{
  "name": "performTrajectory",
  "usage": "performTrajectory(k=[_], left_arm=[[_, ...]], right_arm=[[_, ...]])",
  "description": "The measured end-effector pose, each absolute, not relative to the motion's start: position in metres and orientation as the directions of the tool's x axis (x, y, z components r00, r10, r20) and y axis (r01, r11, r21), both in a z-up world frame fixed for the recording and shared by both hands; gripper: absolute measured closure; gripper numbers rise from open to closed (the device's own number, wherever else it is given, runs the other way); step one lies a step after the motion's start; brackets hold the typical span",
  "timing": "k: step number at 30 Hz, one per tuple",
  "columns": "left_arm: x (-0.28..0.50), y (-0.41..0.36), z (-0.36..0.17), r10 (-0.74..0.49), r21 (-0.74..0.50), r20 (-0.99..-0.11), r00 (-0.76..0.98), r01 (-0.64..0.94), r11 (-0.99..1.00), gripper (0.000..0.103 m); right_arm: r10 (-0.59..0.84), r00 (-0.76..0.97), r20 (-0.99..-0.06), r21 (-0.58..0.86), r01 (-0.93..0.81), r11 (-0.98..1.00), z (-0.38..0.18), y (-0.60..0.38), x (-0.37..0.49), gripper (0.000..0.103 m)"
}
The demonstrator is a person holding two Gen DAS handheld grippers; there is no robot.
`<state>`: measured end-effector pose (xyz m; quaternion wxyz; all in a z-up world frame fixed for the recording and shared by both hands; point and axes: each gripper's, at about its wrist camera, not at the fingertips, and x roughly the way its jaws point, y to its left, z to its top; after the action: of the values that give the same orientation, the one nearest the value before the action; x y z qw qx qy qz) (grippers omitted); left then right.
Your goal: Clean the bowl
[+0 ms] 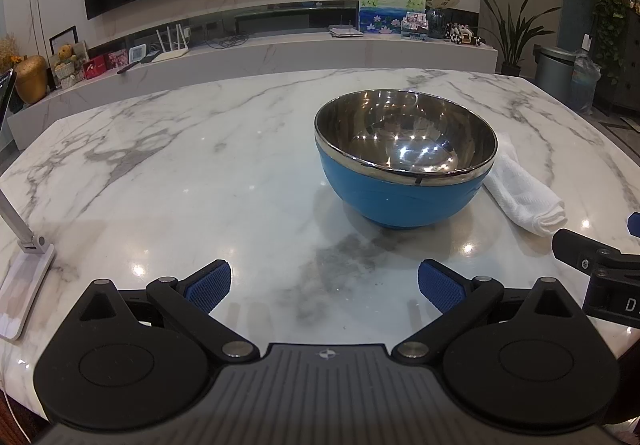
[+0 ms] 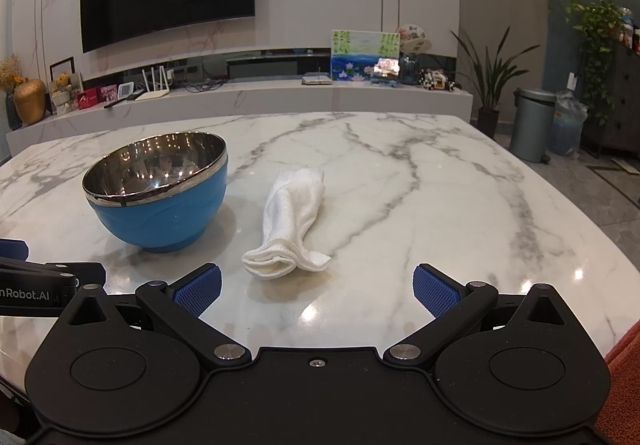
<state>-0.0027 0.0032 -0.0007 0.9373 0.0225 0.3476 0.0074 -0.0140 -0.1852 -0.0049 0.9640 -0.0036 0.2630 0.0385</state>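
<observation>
A blue bowl [image 1: 404,161] with a shiny steel inside stands upright on the marble table [image 1: 180,165]; it also shows in the right wrist view [image 2: 160,191]. A folded white cloth [image 2: 290,221] lies just right of the bowl, and shows in the left wrist view [image 1: 524,193]. My left gripper [image 1: 324,291] is open and empty, short of the bowl and a little to its left. My right gripper [image 2: 316,291] is open and empty, just short of the cloth's near end.
A white phone stand [image 1: 20,265] sits at the table's left edge. The right gripper's side pokes in at the left wrist view's right edge [image 1: 592,257]. Beyond the table are a TV console [image 2: 240,97], plants and a grey bin [image 2: 532,125].
</observation>
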Motion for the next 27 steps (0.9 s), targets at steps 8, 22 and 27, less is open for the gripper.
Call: performTrajectory(k=[8, 22, 27], left_arm=[[-0.0032, 0.0020, 0.0000, 0.031, 0.050, -0.650, 0.760, 0.003, 0.999, 0.002], [-0.0017, 0.0019, -0.0002, 0.029, 0.045, -0.655, 0.755, 0.001, 0.999, 0.002], [-0.0012, 0.0023, -0.0002, 0.028, 0.043, -0.658, 0.753, 0.000, 0.999, 0.002]], right_arm=[[0.072, 0.860, -0.505, 0.014, -0.075, 0.997, -0.0052, -0.1859, -0.0140, 0.001], [0.073, 0.856, -0.512, 0.014, -0.077, 0.997, -0.0050, -0.1856, -0.0139, 0.001], [0.075, 0.855, -0.514, 0.015, -0.078, 0.997, -0.0057, -0.1859, -0.0137, 0.001]])
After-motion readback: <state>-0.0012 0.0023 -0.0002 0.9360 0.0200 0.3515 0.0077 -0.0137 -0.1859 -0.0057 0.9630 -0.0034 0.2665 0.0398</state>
